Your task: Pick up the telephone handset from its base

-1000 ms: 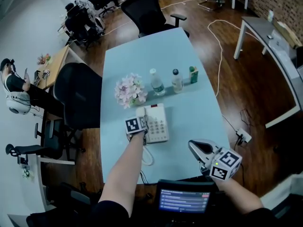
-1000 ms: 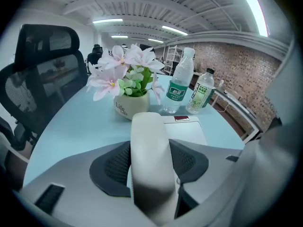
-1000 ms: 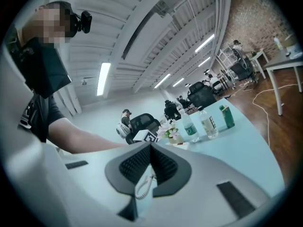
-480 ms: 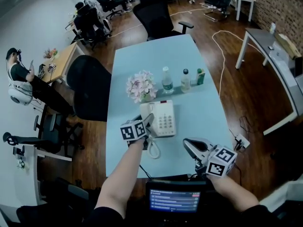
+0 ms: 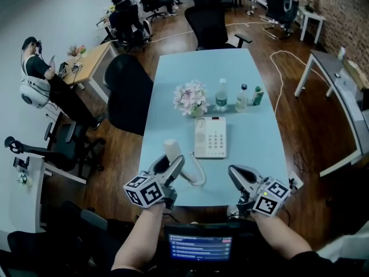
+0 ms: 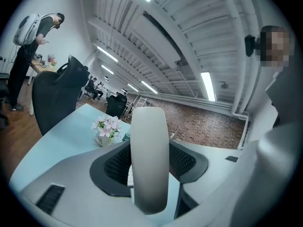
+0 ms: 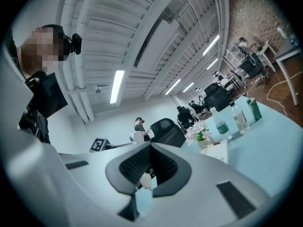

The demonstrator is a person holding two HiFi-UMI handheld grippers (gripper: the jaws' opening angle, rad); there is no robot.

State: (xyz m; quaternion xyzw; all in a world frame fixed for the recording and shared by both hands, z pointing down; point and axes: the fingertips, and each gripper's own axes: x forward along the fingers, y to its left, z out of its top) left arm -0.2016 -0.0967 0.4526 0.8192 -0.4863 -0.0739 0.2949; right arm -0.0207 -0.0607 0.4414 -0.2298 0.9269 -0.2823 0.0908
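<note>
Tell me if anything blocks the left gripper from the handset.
Nothing visible does: the left gripper is shut on the handset, which is off the base, joined to it only by the cord.

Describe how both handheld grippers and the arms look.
The left gripper and right gripper are light grey moulded shells with black ribbed pads inside the jaws. Each carries a white cube with black square markers. The forearms are bare, with dark sleeves above.

Wood floor (image 5: 305,131), brick wall (image 5: 346,4)
</note>
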